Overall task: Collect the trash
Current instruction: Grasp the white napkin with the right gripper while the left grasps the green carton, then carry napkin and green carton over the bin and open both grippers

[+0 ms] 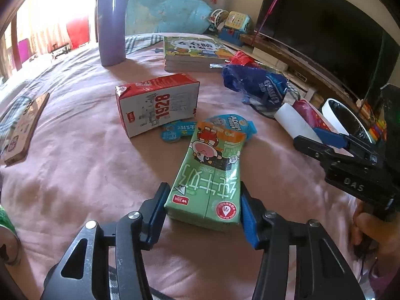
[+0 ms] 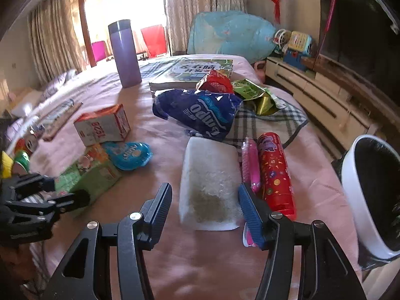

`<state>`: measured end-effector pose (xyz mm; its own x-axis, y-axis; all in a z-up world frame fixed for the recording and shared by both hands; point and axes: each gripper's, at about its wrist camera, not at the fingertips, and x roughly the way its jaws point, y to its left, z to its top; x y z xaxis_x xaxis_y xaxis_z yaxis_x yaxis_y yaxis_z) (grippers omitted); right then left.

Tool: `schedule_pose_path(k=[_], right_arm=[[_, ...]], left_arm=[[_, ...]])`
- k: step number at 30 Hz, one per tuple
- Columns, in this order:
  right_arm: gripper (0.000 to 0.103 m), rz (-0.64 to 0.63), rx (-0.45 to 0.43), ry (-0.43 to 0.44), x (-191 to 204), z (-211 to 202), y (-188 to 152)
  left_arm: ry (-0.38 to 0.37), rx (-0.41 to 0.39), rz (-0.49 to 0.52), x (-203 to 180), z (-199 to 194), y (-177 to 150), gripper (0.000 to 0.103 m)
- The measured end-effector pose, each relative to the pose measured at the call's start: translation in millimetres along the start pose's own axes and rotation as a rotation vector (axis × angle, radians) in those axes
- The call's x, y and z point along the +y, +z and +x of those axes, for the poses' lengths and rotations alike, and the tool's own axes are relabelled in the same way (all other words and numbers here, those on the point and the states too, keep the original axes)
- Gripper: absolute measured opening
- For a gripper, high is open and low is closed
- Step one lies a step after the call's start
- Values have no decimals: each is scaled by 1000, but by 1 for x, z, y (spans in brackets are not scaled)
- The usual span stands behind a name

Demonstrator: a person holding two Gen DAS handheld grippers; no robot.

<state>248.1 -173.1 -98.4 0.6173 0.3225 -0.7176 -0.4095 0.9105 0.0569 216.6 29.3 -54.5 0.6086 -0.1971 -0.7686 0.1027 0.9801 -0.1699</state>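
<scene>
On the pink bed, my left gripper (image 1: 203,200) is open with its jaws around the near end of a green milk carton (image 1: 210,175), close to its sides. The carton also shows in the right wrist view (image 2: 92,175). My right gripper (image 2: 205,200) is open around the near end of a white stained tissue pack (image 2: 210,180), and it appears at the right of the left wrist view (image 1: 322,137). A white bin with a black liner (image 2: 370,195) stands off the bed's right edge. A blue plastic wrapper (image 2: 200,112) lies beyond the tissue pack.
A red-and-white 1928 carton (image 1: 157,105), a blue lid foil (image 1: 175,132), a purple flask (image 1: 111,25) and books (image 1: 197,50) lie further back. A red tube (image 2: 275,172) and pink item (image 2: 250,162) sit right of the tissue pack. A TV (image 1: 325,30) stands at right.
</scene>
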Motion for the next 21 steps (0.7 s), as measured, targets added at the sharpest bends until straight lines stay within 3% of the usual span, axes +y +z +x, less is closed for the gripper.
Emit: schedule_pose_path(k=[3, 6, 15, 21], right_arm=[[45, -17, 3, -24, -1, 0, 0], [42, 8, -14, -2, -7, -7, -1], [41, 163, -83, 173, -29, -53, -12], [41, 245, -118, 199, -52, -84, -26]], left_arm=[[-3, -14, -3, -2, -6, -2, 51], [-8, -30, -11, -3, -14, -3, 51], [-60, -72, 4, -28, -39, -7, 51], [-97, -86, 34, -57, -50, -5, 51]])
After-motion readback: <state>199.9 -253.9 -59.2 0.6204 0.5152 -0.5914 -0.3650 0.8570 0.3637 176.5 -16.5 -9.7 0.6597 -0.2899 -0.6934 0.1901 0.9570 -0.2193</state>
